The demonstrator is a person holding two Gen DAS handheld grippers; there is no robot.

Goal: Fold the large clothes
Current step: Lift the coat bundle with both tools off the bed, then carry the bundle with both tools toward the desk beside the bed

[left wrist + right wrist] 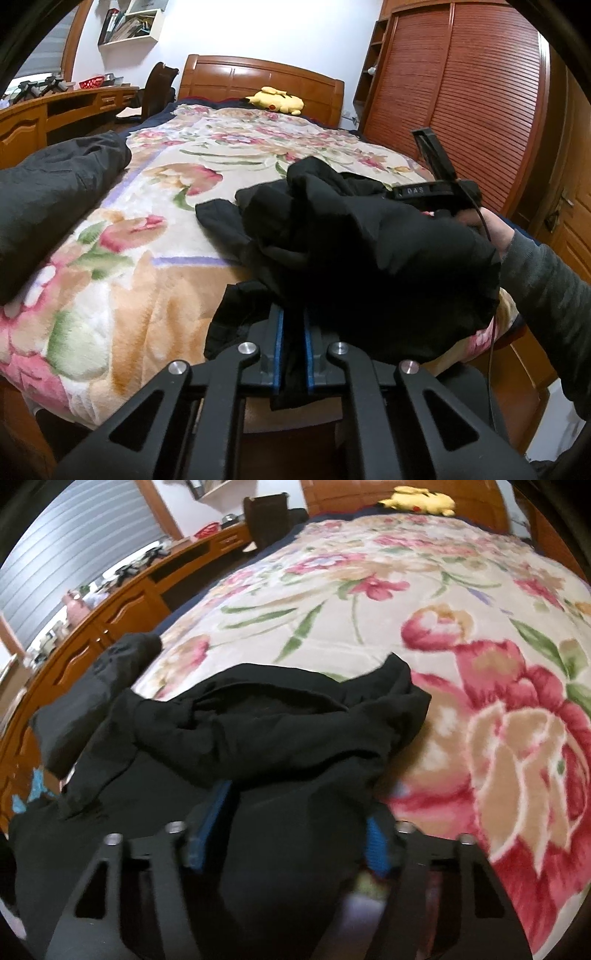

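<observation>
A large black garment (pixel 351 243) lies crumpled on the floral blanket (pixel 147 229) at the near end of the bed. My left gripper (pixel 293 332) is shut on a fold of its near edge, pinched between the blue pads. In the right wrist view the same garment (pixel 266 731) is bunched in front of my right gripper (pixel 295 812). Its jaws stand wide apart with a thick bunch of black cloth lying between them. The right gripper and the hand that holds it also show in the left wrist view (pixel 436 192), behind the garment on the right.
A second dark grey garment (pixel 48 195) lies at the bed's left edge. A yellow plush toy (pixel 275 99) sits by the wooden headboard (pixel 258 77). A wooden desk (pixel 55 114) runs along the left. A slatted wardrobe (pixel 461 92) stands on the right.
</observation>
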